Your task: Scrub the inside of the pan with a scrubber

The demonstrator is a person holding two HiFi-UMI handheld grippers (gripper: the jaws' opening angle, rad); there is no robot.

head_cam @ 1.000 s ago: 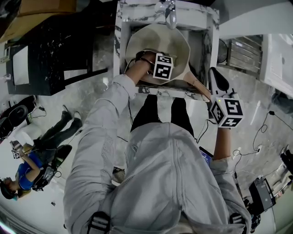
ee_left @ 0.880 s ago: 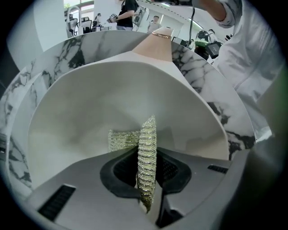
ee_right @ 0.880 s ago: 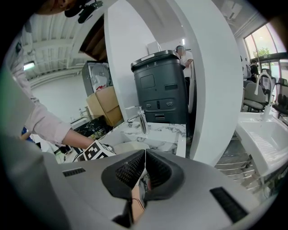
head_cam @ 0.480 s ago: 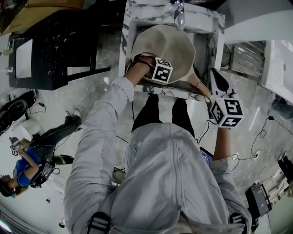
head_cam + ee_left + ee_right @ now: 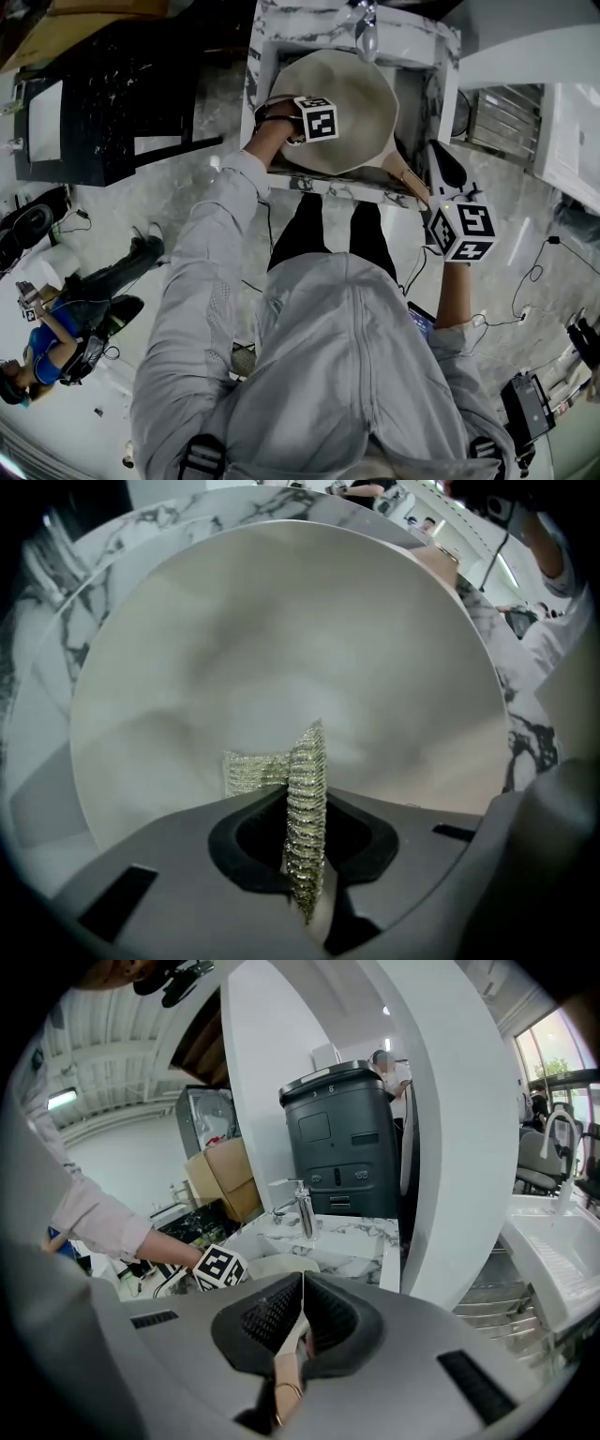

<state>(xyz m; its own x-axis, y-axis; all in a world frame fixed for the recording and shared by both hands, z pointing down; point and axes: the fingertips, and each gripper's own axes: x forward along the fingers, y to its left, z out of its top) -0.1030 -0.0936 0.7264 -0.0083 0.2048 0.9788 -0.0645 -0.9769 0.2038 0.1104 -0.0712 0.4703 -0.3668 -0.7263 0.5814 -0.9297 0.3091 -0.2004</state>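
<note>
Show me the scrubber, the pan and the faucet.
scrubber (image 5: 306, 803), left gripper view, middle of its mesh fold.
pan (image 5: 361, 108), head view, bare inner surface.
faucet (image 5: 305, 1215), right gripper view, upright chrome body.

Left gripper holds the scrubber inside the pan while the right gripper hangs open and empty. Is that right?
Not quite: the right gripper is shut on the pan handle, as the right gripper view shows. The left gripper does hold the scrubber inside the pan.
</note>
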